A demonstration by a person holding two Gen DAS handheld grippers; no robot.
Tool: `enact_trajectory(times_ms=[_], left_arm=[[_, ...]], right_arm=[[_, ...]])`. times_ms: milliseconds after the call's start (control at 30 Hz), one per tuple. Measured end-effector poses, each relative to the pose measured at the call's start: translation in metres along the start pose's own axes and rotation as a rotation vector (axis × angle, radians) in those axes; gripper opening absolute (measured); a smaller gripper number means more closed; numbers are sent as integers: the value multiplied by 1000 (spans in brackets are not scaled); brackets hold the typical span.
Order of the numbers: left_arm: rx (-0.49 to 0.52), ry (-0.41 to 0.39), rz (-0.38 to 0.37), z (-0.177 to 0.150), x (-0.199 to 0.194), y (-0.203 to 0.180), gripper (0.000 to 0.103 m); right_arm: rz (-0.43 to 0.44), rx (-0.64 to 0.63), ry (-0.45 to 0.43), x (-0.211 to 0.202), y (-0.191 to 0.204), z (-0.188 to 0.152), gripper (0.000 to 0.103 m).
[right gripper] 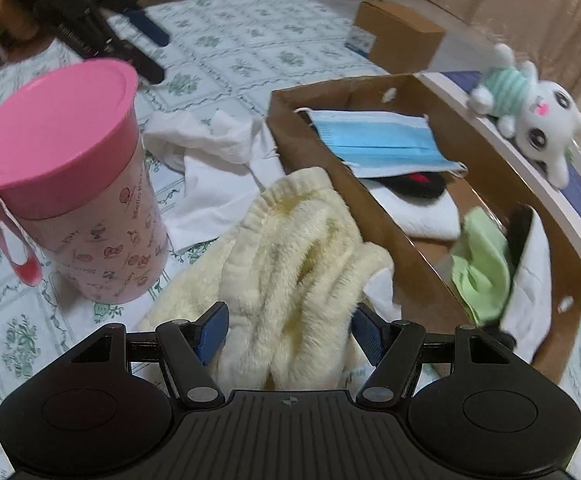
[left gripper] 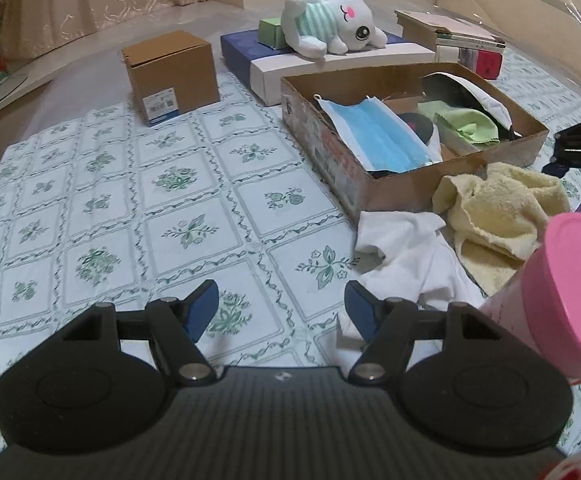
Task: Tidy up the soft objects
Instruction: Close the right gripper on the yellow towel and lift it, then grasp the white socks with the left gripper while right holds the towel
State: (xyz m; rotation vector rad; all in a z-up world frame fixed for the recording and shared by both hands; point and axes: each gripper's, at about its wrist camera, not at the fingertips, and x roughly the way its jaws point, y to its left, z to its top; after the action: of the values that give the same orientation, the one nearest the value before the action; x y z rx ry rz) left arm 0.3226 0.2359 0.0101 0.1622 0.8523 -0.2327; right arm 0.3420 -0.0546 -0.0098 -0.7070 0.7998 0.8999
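Observation:
A cream fluffy towel (right gripper: 290,272) lies crumpled beside the open cardboard box (right gripper: 390,216); it also shows in the left wrist view (left gripper: 498,216). My right gripper (right gripper: 290,332) is open, its fingers on either side of the towel's near end. A white cloth (left gripper: 410,256) lies next to the towel, also in the right wrist view (right gripper: 214,172). The box (left gripper: 330,152) holds a blue face mask (left gripper: 374,136), a green cloth (left gripper: 462,120) and dark items. My left gripper (left gripper: 282,308) is open and empty above the patterned tablecloth. A white plush toy (left gripper: 330,20) lies on a flat box behind.
A pink lidded cup (right gripper: 70,184) stands left of the towel, also at the right in the left wrist view (left gripper: 562,292). A closed brown carton (left gripper: 170,76) stands at the back left. Books (left gripper: 458,36) are stacked at the back right. A flat blue-white box (left gripper: 274,64) carries the plush.

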Motion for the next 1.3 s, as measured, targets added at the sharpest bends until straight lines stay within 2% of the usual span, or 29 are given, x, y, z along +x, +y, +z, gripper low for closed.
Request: enact_trajectory(times_ms=[133,167,200,233,300,367,500,633,800,933,1067,1300], left_arm=[[15,3,-26,2,8,-4,67],[21,4,-32,2,8,-6,67],[27,4,-39,3,10,-7,67],[33,4,-46,4,10,-8,67],[40,2,-62,6,11,-10,67],[48,-1,-74,8,11,-11,67],[60,-4,-80,14,12,-14,67],[71,-2,-97,21,15,-17,67],[80,8,-129,29,23,-21,67],[71,39,-194,35,37,-22,67],[39,80,-310,39,52,-20,67],[153,159,-340,44,80,-37,67]], right_arm=[[-2,-33,26,11,1,2,67],[4,-20,25,11,-1,2,62],[10,-1,24,10,-3,2,43],[8,20,21,7,-7,2,34],[10,63,0,-1,-13,0,25],[20,117,-31,-14,-21,-2,22],[-11,207,-115,-48,-36,-6,20],[-105,255,-178,-83,-45,-3,19],[-191,251,-160,-98,-46,0,19],[-162,236,-95,-78,-44,-4,19],[-121,228,-63,-56,-41,-8,19],[-81,226,-39,-39,-40,-11,19]])
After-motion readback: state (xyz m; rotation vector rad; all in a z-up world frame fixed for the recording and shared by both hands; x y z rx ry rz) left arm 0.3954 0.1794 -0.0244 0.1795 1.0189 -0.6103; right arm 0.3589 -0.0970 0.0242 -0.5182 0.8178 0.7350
